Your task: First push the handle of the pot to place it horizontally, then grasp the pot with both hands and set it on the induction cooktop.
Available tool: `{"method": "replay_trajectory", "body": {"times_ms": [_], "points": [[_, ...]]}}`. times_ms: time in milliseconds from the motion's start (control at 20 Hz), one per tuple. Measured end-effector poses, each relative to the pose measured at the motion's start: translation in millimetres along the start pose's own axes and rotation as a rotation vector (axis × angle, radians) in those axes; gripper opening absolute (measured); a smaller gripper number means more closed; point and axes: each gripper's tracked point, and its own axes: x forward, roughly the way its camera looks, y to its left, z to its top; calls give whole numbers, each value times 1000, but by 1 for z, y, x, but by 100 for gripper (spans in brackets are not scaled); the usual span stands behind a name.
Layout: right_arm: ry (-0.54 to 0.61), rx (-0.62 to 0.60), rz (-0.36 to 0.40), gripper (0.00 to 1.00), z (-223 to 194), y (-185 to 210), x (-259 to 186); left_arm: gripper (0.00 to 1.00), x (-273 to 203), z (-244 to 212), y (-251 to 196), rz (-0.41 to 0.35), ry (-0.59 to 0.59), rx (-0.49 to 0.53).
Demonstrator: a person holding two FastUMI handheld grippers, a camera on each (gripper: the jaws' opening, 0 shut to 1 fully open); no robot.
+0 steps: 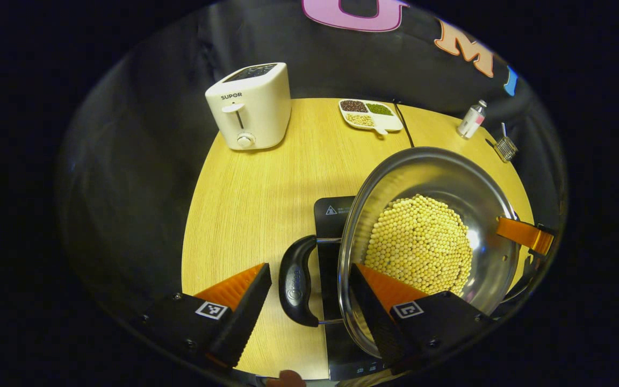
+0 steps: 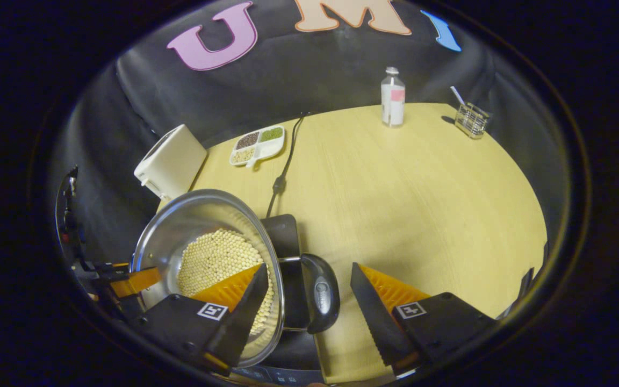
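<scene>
A steel pot (image 1: 438, 172) full of pale soybeans (image 1: 422, 242) rests on the black induction cooktop (image 1: 331, 215). In the left gripper view, my left gripper (image 1: 309, 269) is open around the pot's black left handle (image 1: 296, 279), one finger outside it and the other over the rim inside the pot. An orange finger (image 1: 524, 234) of my right gripper shows at the pot's far side. In the right gripper view, my right gripper (image 2: 308, 266) is open around the other black handle (image 2: 323, 293), its left finger over the pot (image 2: 191, 220). The cooktop (image 2: 282, 231) lies beneath.
On the round wooden table (image 2: 422, 183) stand a white toaster (image 1: 250, 107), a divided dish of beans (image 1: 369, 114), a small bottle (image 2: 393, 97) and a wire holder (image 2: 472, 119). A black power cord (image 2: 285, 161) runs from the cooktop to the back.
</scene>
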Motion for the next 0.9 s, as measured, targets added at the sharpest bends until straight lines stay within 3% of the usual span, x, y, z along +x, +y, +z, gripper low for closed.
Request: {"method": "replay_trajectory", "body": {"times_ms": [250,500,900], "points": [[-148,-84,9,94,28,0,-21,98,-24,18,-4,29,-101,20],[-316,-122,-4,94,73,-10,-54,95,-67,65,-20,80,-305,93],[-636,-159,-34,97,182,-49,-145,96,-163,155,-108,73,-650,151]]}}
